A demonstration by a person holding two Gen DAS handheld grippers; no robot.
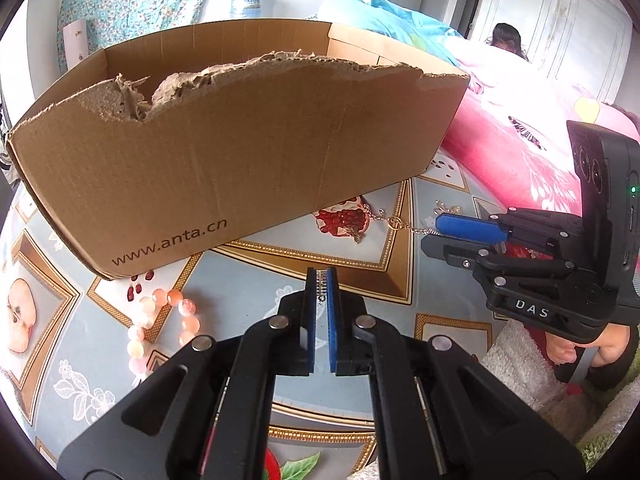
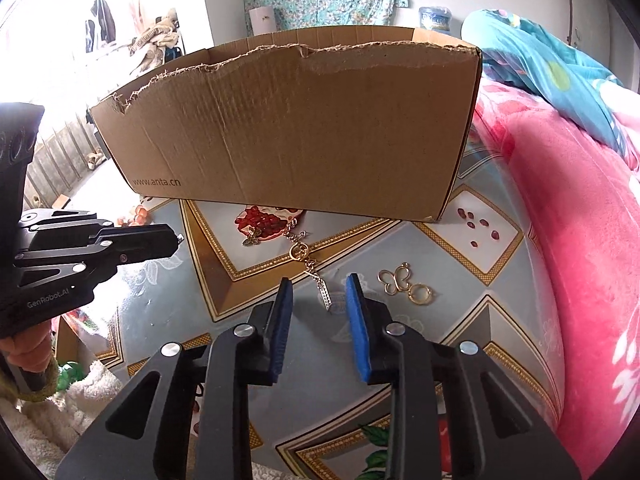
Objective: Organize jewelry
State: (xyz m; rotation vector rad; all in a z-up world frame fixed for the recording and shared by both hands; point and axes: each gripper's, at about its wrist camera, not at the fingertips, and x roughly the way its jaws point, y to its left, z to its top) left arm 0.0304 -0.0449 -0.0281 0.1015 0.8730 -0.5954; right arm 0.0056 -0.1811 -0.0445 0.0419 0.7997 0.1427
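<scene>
The right gripper point(image 2: 318, 304) has its jaws apart around the chain point(image 2: 308, 268) to grab it for the box point(image 2: 288, 128); the left gripper point(image 1: 322, 294), jaws together, waits.

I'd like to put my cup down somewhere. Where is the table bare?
Bare cloth lies between the pink bead bracelet and the left gripper. It is crowded ahead of the right gripper: a gold chain and gold rings lie before the cardboard box.
</scene>
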